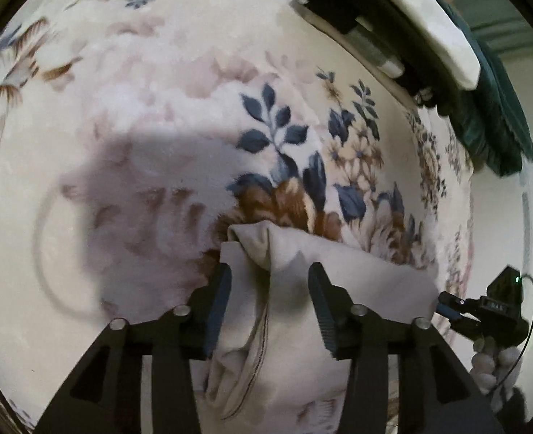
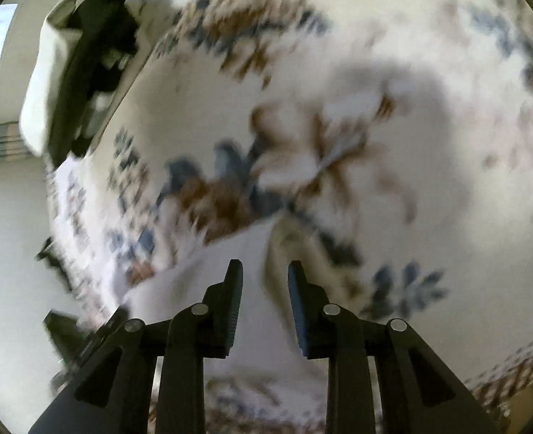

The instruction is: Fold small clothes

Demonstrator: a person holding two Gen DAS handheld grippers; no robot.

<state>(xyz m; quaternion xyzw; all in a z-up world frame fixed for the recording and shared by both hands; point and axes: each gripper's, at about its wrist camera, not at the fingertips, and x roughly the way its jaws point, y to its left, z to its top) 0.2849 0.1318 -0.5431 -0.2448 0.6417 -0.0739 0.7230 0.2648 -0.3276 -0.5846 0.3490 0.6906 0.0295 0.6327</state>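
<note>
While both tongs stand parted over the pale garment (image 1: 356,271), the step in hand looks like setting a fold down and readying the next one. That garment lies on the floral blanket (image 1: 157,108), its bunched corner just at the brown flower of the print, and every place below is given from it. The left tongs (image 1: 268,282) straddle its near folded edge, released, pads not pressing the cloth. The right tongs (image 2: 265,278) hover above its far end, also released (the view is blurred, so contact is hard to judge). To do the step well, I would pinch one layer at each end corner, lift evenly, and lay edge to edge before letting go, smoothing the bunched corner first. Counted: one garment, two tongs, one blanket, and one stack of folded clothes (image 1: 443,32) well beyond the garment at the blanket's edge.
</note>
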